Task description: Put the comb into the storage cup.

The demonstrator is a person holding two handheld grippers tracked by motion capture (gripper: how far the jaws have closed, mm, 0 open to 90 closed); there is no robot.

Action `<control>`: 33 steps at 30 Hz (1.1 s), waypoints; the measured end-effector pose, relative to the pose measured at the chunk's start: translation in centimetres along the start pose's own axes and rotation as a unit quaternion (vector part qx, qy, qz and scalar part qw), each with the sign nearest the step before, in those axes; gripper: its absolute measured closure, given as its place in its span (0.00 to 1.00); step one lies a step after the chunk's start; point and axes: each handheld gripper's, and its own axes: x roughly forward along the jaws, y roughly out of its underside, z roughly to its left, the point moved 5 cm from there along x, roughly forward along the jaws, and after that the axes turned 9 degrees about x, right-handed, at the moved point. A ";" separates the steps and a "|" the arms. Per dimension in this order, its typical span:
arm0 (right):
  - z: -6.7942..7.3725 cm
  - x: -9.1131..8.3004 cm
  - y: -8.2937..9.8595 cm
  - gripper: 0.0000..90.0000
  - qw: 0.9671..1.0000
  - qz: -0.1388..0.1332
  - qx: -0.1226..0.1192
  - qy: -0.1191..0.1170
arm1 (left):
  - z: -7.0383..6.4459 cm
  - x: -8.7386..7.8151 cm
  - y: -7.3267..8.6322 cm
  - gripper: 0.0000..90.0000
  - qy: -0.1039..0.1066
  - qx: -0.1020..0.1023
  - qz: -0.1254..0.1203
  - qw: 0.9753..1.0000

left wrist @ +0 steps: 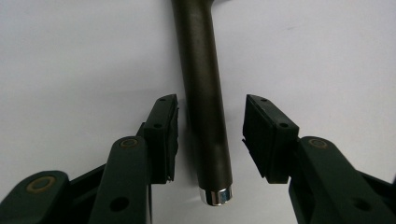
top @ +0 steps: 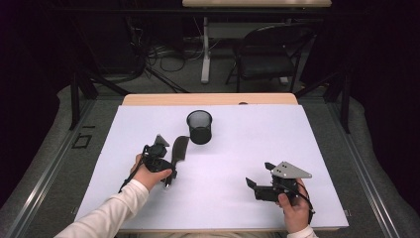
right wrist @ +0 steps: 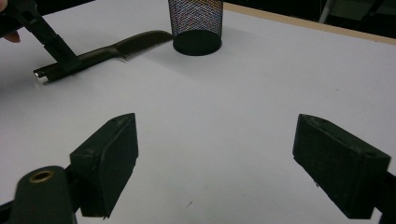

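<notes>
A dark comb (top: 178, 150) with a long handle lies on the white table top (top: 257, 139), its silver-capped end toward the person. My left gripper (top: 169, 175) is open, and its jaws straddle the comb's handle (left wrist: 204, 84) near that end without closing on it. The left gripper (left wrist: 211, 116) shows a gap on either side of the handle. A black mesh cup (top: 199, 127) stands upright just beyond the comb's toothed end. My right gripper (top: 260, 174) is at the front right, open and holding nothing. From the right gripper (right wrist: 217, 126) I see the comb (right wrist: 116, 49) and the cup (right wrist: 196, 23) farther off.
The white sheet covers a wooden table whose back edge (top: 208, 99) shows. Behind the table stand a black folding chair (top: 270, 57) and a desk leg with cables on the floor. Bare white surface lies between the two grippers.
</notes>
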 end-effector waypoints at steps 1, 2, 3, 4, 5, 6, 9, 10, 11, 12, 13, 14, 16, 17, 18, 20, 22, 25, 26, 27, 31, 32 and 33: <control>0.0 0.0 0.0 0.16 1.000 0.000 0.000 0.000 | 0.0 0.1 0.0 0.63 -0.001 -0.001 0.001 1.000; 0.0 0.0 0.0 0.16 1.000 0.000 0.000 0.000 | 0.0 0.1 0.0 0.63 -0.001 -0.002 0.002 1.000; 0.0 0.0 0.0 0.16 1.000 0.000 0.000 0.000 | 0.0 0.1 0.0 0.63 -0.003 -0.003 0.005 1.000; 0.0 0.0 0.0 0.16 1.000 0.000 0.001 0.000 | 0.0 0.1 0.0 0.64 -0.006 -0.004 0.006 1.000; 0.0 0.0 0.0 0.16 1.000 0.000 0.001 -0.001 | 0.0 0.1 0.0 0.64 -0.007 -0.004 0.007 1.000; 0.0 0.0 0.0 0.16 1.000 0.000 0.001 -0.001 | 0.0 0.1 -0.1 0.65 -0.008 -0.005 0.008 1.000; 0.0 0.0 0.0 0.16 1.000 0.001 0.000 -0.001 | 0.0 0.2 -0.1 0.66 -0.009 -0.008 0.014 1.000; 0.0 0.0 0.0 0.16 1.000 0.001 0.000 -0.002 | 0.0 0.3 -0.1 0.66 -0.010 -0.008 0.016 1.000; 0.0 0.0 0.0 0.16 1.000 0.001 0.000 -0.002 | 0.0 0.3 -0.1 0.67 -0.012 -0.008 0.016 1.000; 0.0 0.0 0.0 0.16 1.000 -0.001 0.000 -0.003 | 0.0 0.3 -0.1 0.67 -0.013 -0.008 0.016 1.000; -0.1 0.0 0.0 0.16 1.000 -0.002 0.000 -0.002 | 0.0 0.3 -0.2 0.68 -0.013 -0.008 0.017 1.000; -0.1 0.0 0.0 0.16 1.000 -0.002 0.001 -0.003 | 0.0 0.4 -0.2 0.68 -0.014 -0.009 0.016 1.000; -0.1 0.0 0.0 0.16 1.000 -0.002 0.001 -0.004 | 0.0 0.4 -0.2 0.69 -0.013 -0.009 0.018 1.000; 0.0 0.0 0.0 0.16 1.000 -0.001 0.001 -0.004 | -0.1 0.5 -0.2 0.69 -0.014 -0.010 0.018 1.000; 0.0 0.0 0.0 0.16 1.000 -0.001 0.000 -0.005 | -0.1 0.5 -0.2 0.69 -0.015 -0.008 0.019 1.000; 0.0 0.0 0.0 0.16 1.000 0.001 0.000 -0.005 | -0.2 0.5 -0.2 0.69 -0.015 -0.009 0.019 1.000; 0.0 0.0 0.0 0.16 1.000 0.001 0.000 -0.006 | -0.2 0.5 -0.2 0.70 -0.015 -0.009 0.020 1.000; 0.0 0.0 0.0 0.16 1.000 0.002 0.000 -0.006 | -0.3 0.6 -0.2 0.71 -0.018 -0.008 0.020 1.000; 0.0 0.0 0.0 0.16 1.000 0.002 0.000 -0.006 | -0.2 0.6 -0.2 0.71 -0.018 -0.008 0.021 1.000; 0.0 0.0 0.0 0.16 1.000 0.002 0.000 -0.006 | -0.2 0.6 -0.2 0.71 -0.018 -0.008 0.021 1.000; 0.0 0.0 0.0 0.16 1.000 0.001 0.000 -0.006 | -0.2 0.6 -0.2 0.72 -0.019 -0.011 0.021 1.000; 0.0 0.0 0.0 0.16 1.000 0.002 0.000 -0.006 | -0.2 0.6 -0.2 0.72 -0.019 -0.011 0.021 1.000; 0.0 0.0 0.0 0.16 1.000 0.002 0.000 -0.006 | -0.2 0.6 -0.2 0.72 -0.020 -0.011 0.021 1.000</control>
